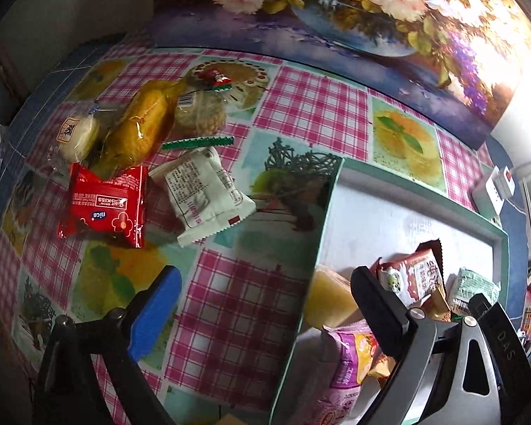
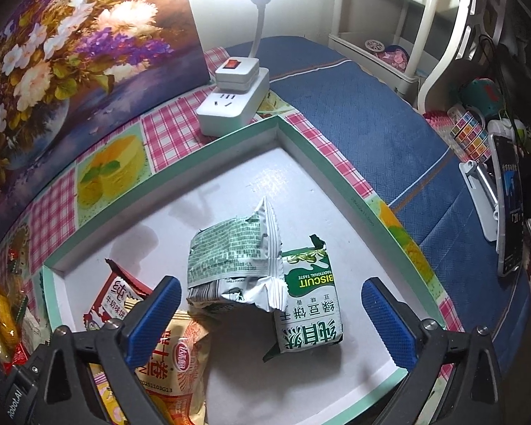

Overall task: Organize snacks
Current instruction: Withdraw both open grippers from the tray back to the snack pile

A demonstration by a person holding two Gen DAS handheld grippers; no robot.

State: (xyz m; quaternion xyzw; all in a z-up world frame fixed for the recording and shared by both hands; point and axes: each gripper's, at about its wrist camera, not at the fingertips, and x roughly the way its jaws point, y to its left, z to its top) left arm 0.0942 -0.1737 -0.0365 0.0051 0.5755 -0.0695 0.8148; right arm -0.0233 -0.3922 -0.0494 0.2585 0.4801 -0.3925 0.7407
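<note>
Both tools stand released, jaws wide with nothing between them. The right tool (image 2: 269,315) hangs over the tray (image 2: 166,173), just above two green-and-white biscuit packs (image 2: 244,265) lying loose inside it. The left tool (image 1: 265,304) straddles the tray's left wall, half over the counter (image 1: 230,301).

The next pick is probably from the heap left of the tray: a red pack (image 1: 106,205), a white pack (image 1: 201,194), a yellow cake (image 1: 138,131) and round pastries. Take the white pack first (it lies nearest the tray), gripping across its flat body rather than the crimped ends. The wrappers look glossy, crinkly and lightly puffed, likely slippery.
</note>
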